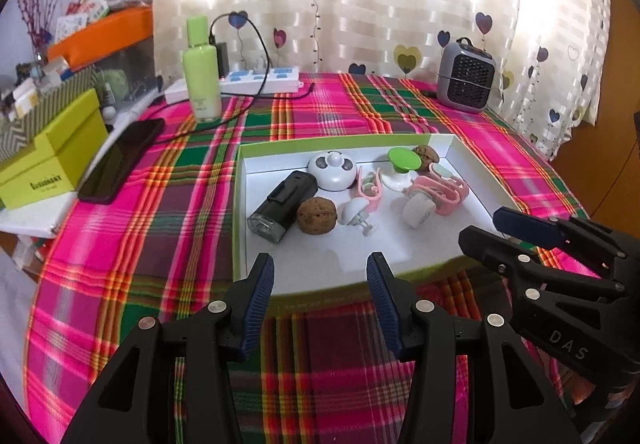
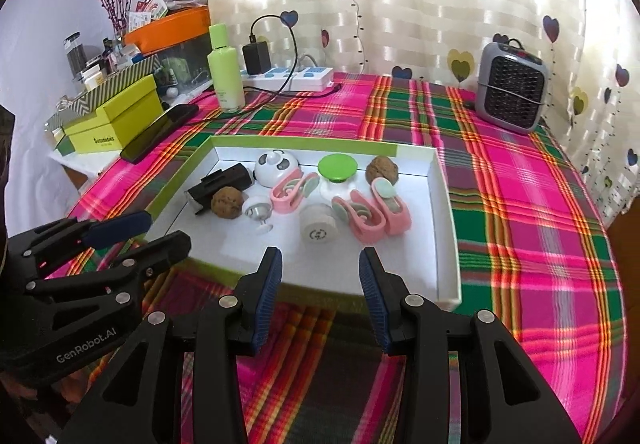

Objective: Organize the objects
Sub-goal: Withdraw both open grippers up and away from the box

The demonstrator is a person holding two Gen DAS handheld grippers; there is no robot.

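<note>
A white tray with a green rim (image 1: 240, 204) (image 2: 444, 244) lies on the plaid cloth. In it lie a black clip light (image 1: 284, 204) (image 2: 222, 182), two walnuts (image 1: 317, 215) (image 2: 383, 171), a panda gadget (image 1: 332, 170) (image 2: 276, 166), a green-topped piece (image 1: 404, 160) (image 2: 337, 167), pink rollers (image 1: 444, 190) (image 2: 372, 216) and a white cylinder (image 2: 319, 229). My left gripper (image 1: 320, 288) is open and empty at the tray's near edge; it also shows in the right wrist view (image 2: 148, 232). My right gripper (image 2: 320, 276) is open and empty at the near edge, also seen in the left wrist view (image 1: 486, 226).
A green bottle (image 1: 202, 72), a power strip with charger and cable (image 1: 264, 78), a dark phone (image 1: 120, 160) and yellow-green boxes (image 1: 48, 160) stand at the back left. A grey heater (image 1: 466, 78) stands at the back right. A curtain hangs behind the table.
</note>
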